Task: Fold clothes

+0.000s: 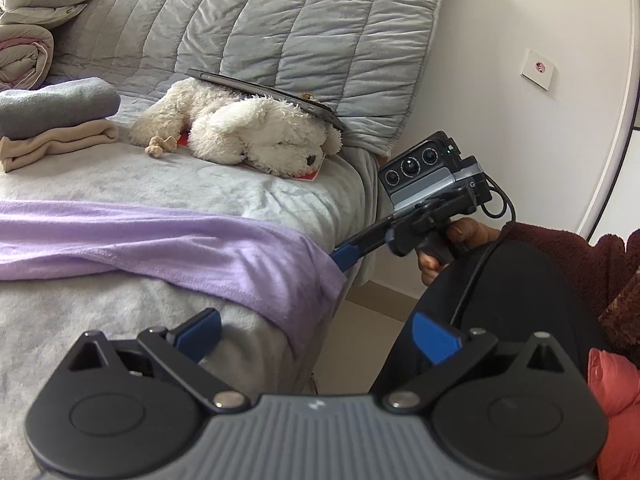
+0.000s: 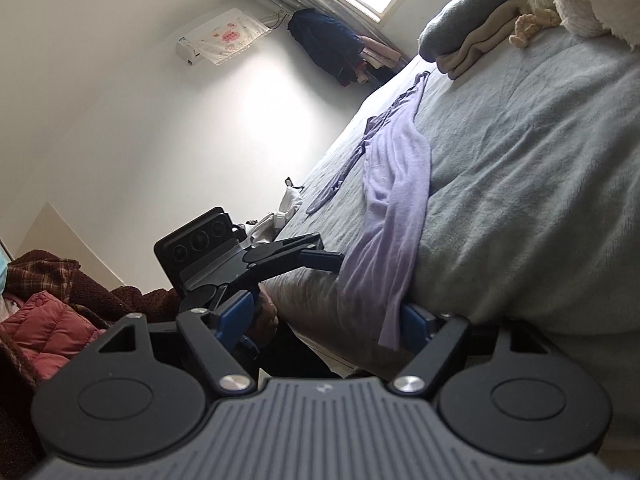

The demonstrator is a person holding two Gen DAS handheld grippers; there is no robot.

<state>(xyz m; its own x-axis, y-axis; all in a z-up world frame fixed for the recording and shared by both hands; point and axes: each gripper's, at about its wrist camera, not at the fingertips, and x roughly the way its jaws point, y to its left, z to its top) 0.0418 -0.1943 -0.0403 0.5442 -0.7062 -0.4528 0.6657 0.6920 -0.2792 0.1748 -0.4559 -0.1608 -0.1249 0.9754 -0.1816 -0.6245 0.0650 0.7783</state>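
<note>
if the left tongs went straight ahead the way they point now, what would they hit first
Most likely the hanging edge of the purple garment at the bed corner. The left tongs are open with nothing between them; depth is hard to judge.

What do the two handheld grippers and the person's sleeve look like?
Both grippers, left gripper and right gripper, have black linkage arms, blue fingers and ribbed grey bodies. A black cable trails from the right one's camera mount. The sleeve is fuzzy dark maroon.

Open grey bedspread (image 1: 120, 184) lies at my 11 o'clock. The plush dog (image 1: 256, 136) blocks 12 o'clock; folded clothes (image 1: 56, 120) block 10 o'clock. My leg (image 1: 500, 300) obstructs 3 o'clock.
</note>
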